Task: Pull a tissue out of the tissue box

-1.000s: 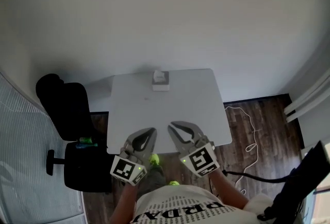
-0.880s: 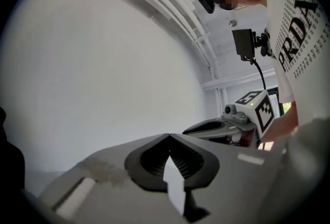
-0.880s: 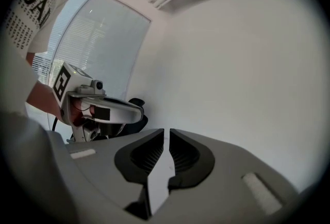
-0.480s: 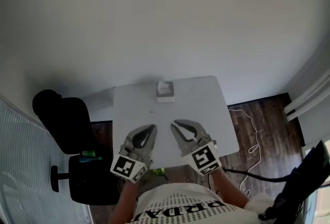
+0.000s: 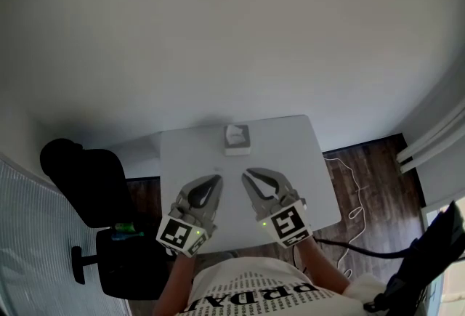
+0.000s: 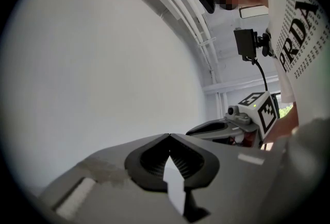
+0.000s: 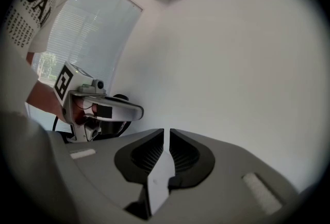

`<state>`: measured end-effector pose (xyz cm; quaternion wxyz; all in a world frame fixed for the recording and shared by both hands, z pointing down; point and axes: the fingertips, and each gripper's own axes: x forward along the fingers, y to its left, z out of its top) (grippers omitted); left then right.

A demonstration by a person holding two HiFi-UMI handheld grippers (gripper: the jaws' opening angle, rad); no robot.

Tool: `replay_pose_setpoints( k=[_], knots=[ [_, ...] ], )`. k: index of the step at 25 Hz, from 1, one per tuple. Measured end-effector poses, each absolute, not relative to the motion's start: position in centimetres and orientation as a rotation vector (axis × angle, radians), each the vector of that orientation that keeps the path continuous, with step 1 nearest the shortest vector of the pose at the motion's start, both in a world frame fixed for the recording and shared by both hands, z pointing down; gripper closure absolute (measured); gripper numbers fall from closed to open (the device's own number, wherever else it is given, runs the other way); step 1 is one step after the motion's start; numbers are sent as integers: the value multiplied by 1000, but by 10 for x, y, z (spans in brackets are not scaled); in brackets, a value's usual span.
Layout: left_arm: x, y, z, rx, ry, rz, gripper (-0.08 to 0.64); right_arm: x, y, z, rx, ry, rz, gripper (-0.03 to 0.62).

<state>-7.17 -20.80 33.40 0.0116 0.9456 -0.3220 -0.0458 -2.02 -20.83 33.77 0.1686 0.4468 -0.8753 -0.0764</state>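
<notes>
The white tissue box (image 5: pixel 237 139), with a tissue poking up from its top, stands at the far edge of the white table (image 5: pixel 290 155) against the wall. My left gripper (image 5: pixel 215 181) and right gripper (image 5: pixel 247 175) hover side by side over the table's near half, well short of the box. In the left gripper view the left gripper (image 6: pixel 168 136) has its tips touching and holds nothing. The right gripper (image 7: pixel 166 131) shows only a hair-thin slit between its tips and is also empty. Both gripper views face the bare wall, so the box is hidden there.
A black office chair (image 5: pixel 94 191) stands left of the table, with a small green item (image 5: pixel 125 229) on its seat. A white cable (image 5: pixel 349 184) trails over the wooden floor on the right. The wall rises right behind the table.
Both grippers have moved forward from the table's near edge to over its surface. The table and tissue box now sit lower and closer in the head view. The jaws look the same.
</notes>
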Motion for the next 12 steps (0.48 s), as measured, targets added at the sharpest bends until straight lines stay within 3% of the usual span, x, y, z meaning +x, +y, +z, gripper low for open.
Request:
replay_pose_setpoints(
  k=[12],
  knots=[
    [-79, -256, 338, 3026, -957, -135, 560, -44, -252, 352, 1279, -2440, -167, 563]
  ],
)
